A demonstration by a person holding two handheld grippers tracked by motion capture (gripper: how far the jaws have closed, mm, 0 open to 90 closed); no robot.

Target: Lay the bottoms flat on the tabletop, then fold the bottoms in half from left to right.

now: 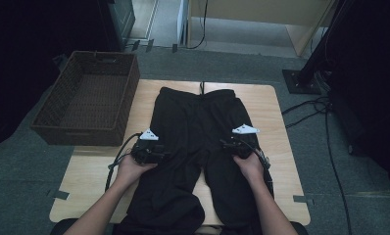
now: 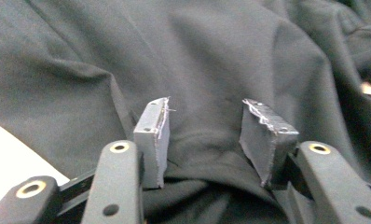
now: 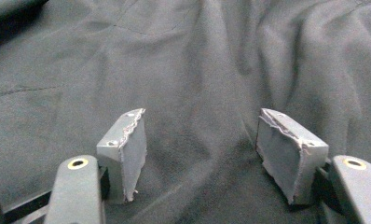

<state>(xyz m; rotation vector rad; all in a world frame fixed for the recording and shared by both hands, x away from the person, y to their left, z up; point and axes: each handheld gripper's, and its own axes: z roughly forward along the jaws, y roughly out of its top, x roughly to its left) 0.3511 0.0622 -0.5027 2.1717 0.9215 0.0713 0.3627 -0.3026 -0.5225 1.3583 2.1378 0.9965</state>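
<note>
Lying flat on the light wooden table [image 1: 281, 147], the black fabric trousers [image 1: 198, 127] sit under both the left gripper [image 2: 204, 135] and right gripper [image 3: 211, 154] (jaws spread wide, gripping nothing).

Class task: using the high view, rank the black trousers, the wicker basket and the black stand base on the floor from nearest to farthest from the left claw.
From the left claw:
1. Black trousers, directly beneath it.
2. Wicker basket, left, behind.
3. Black stand base, far right, on the floor.

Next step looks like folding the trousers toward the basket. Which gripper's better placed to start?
Left, probably. The left gripper sits open at the black trousers' outer edge, nearest the basket; the right gripper, also open, is farther.
</note>
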